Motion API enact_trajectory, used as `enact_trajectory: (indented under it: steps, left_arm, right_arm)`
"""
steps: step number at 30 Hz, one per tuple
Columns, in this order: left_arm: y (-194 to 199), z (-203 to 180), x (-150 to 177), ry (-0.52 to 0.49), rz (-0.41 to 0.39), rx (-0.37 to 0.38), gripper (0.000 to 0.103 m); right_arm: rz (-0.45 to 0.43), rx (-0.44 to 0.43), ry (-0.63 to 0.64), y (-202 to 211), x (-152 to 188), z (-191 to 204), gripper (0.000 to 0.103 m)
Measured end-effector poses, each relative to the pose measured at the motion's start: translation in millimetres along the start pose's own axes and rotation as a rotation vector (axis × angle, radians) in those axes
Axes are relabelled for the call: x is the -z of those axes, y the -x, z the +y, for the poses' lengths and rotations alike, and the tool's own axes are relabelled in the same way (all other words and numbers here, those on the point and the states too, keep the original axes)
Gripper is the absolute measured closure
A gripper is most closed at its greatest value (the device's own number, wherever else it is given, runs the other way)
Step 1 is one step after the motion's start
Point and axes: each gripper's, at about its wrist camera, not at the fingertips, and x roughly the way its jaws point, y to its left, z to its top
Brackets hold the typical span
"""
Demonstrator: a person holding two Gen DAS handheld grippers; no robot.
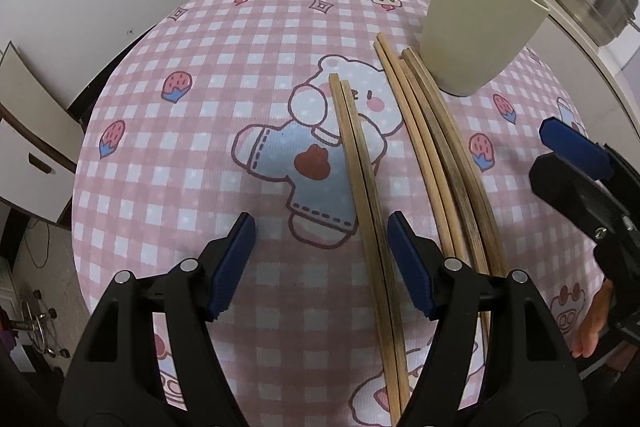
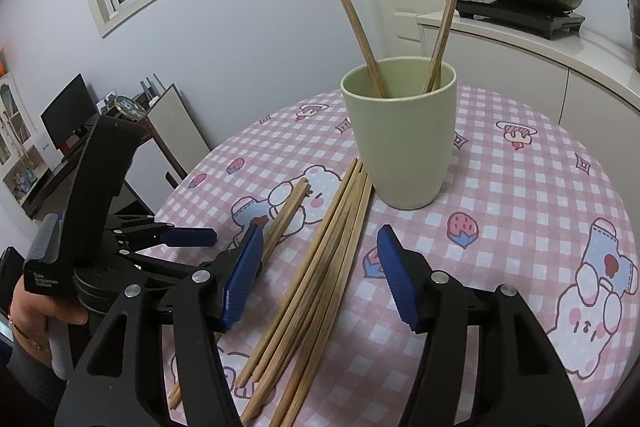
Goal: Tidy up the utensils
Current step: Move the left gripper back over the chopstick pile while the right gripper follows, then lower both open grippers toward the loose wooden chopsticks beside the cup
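**Both grippers spread above loose chopsticks on the checked cloth**

The left gripper (image 1: 320,259) points steeply down at the pink checked tablecloth (image 1: 208,115), its blue pads spread wide. A pair of chopsticks (image 1: 362,179) lies on the cloth in the gap, close to the right-hand pad; no pad presses on it, and whether that pad touches it cannot be told. Just to the right lies a larger bundle of chopsticks (image 2: 320,267), its far ends beside the foot of the pale green cup (image 2: 400,139). The right gripper (image 2: 318,275) stands with its jaws apart on either side of this bundle, pinching nothing. Two chopsticks (image 2: 348,3) stand in the cup, leaning to opposite sides. A hand (image 2: 44,307) holds the left gripper's handle.
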Motion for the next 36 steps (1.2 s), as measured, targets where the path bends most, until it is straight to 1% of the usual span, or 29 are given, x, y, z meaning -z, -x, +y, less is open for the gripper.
enact_trajectory:
  steps: [2, 7, 15, 18, 25, 27, 29, 31, 36]
  left_arm:
    - [0, 1, 0, -0.001, 0.001, -0.004, 0.035]
    - [2, 5, 3, 0.02, 0.008, 0.016, 0.035]
    - [10, 11, 7, 0.036, 0.003, 0.027, 0.035]
    - [10, 8, 9, 0.019, 0.009, 0.005, 0.035]
    - [5, 6, 7, 0.008, 0.022, 0.008, 0.035]
    - [6, 9, 5, 0.003, 0.028, -0.012, 0.035]
    - [6, 12, 5, 0.009, 0.034, -0.007, 0.035]
    - [5, 10, 3, 0.003, 0.032, -0.018, 0.034]
    - [3, -2, -2, -0.038, 0.035, -0.038, 0.034]
  right_arm:
    - [0.008, -0.002, -0.004, -1, 0, 0, 0.047]
    - [0.004, -0.006, 0.0, 0, 0, 0, 0.047]
    - [0.009, 0.009, -0.007, -1, 0, -4, 0.046]
    - [0.015, 0.013, -0.011, -3, 1, -6, 0.046]
    - [0.019, 0.026, -0.009, -2, 0, -6, 0.046]
    - [0.019, 0.033, -0.012, -2, 0, -7, 0.046]
    - [0.022, 0.042, -0.013, -1, 0, -8, 0.044]
    - [0.036, 0.056, -0.015, -4, 0, -11, 0.042]
    - [0.076, 0.096, -0.023, -10, 3, -15, 0.042]
